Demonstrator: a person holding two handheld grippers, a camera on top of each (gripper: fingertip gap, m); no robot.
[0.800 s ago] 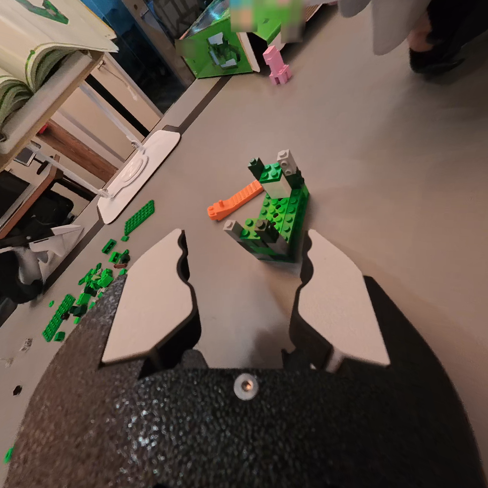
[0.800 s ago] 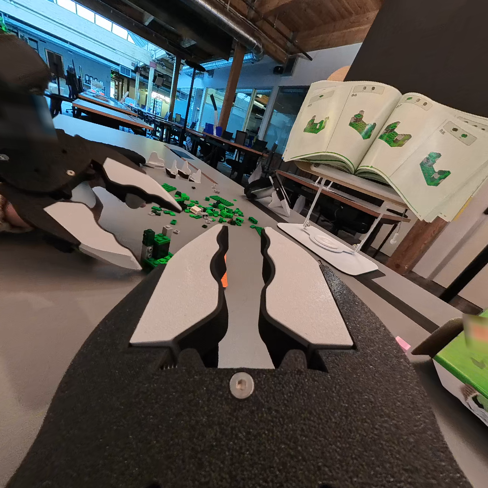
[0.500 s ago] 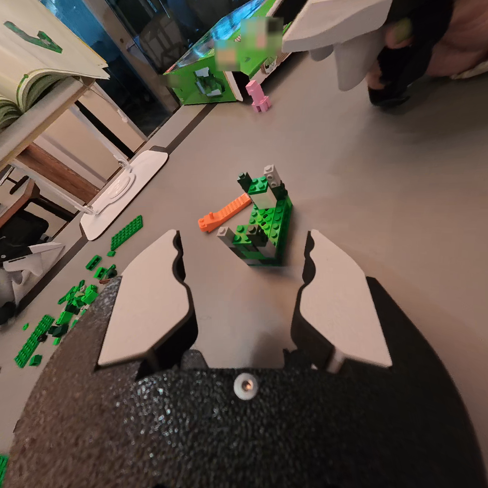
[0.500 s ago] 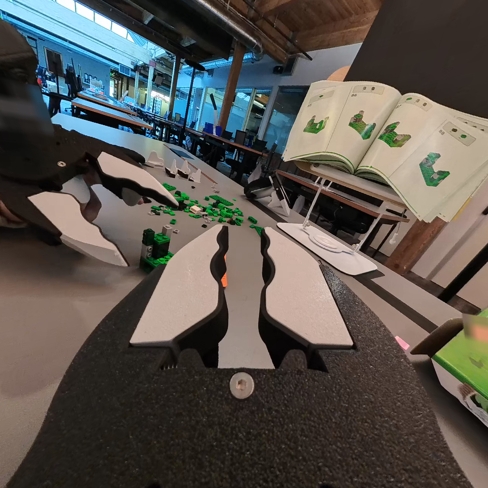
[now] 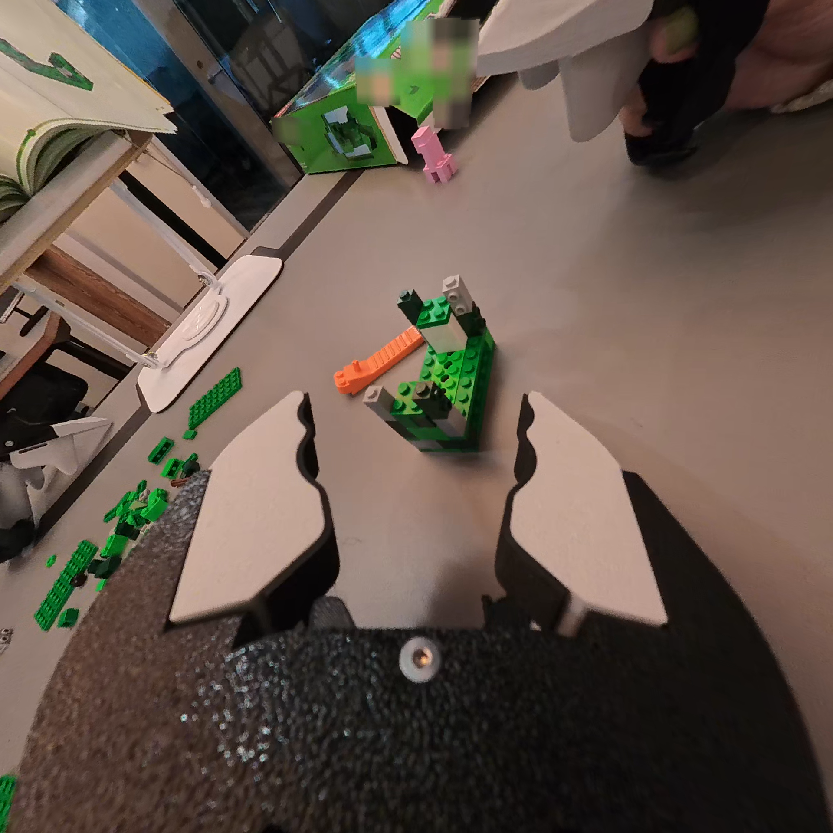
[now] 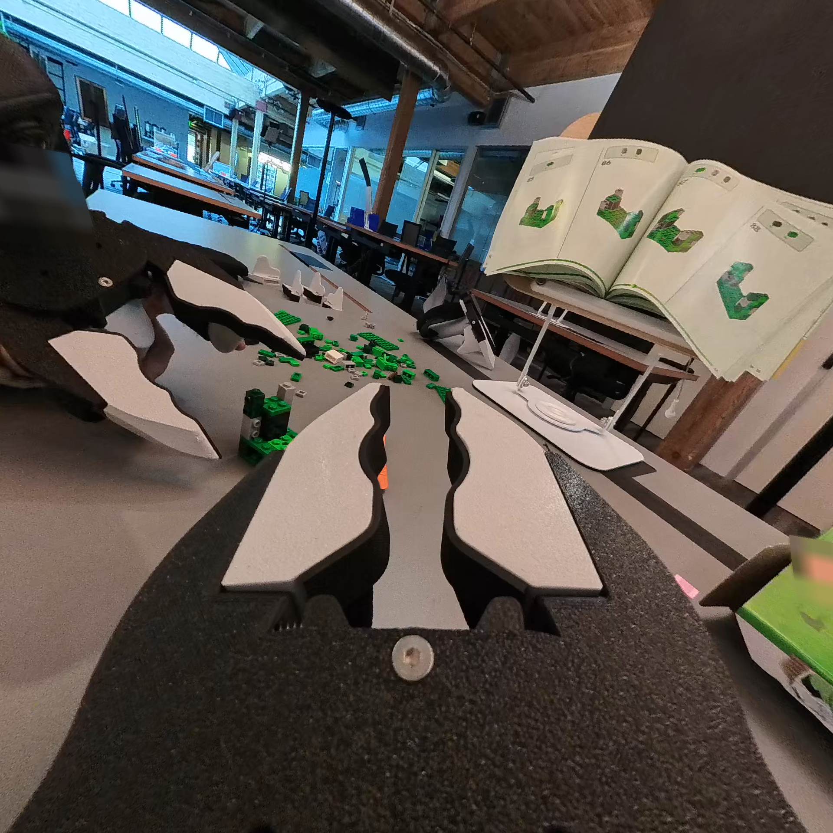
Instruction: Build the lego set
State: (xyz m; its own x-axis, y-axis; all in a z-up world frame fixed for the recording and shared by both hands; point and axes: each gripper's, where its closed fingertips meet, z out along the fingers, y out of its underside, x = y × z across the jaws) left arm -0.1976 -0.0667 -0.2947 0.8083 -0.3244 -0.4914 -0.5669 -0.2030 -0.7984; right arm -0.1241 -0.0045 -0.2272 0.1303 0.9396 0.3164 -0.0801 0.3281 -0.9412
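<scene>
Left wrist view: left gripper spread, centre frame, framing green build to grasp | right gripper nearly closed, empty, idle.

Grey table top: smooth, matt.
Green and grey brick model: glossy moulded plastic, studded.
Black left gripper body: rough, speckled plastic; pale fingers fine-grained, matt.
Open instruction booklet, upper right: paper, slight sheen.
Ceiling beams: bare wood.
</scene>
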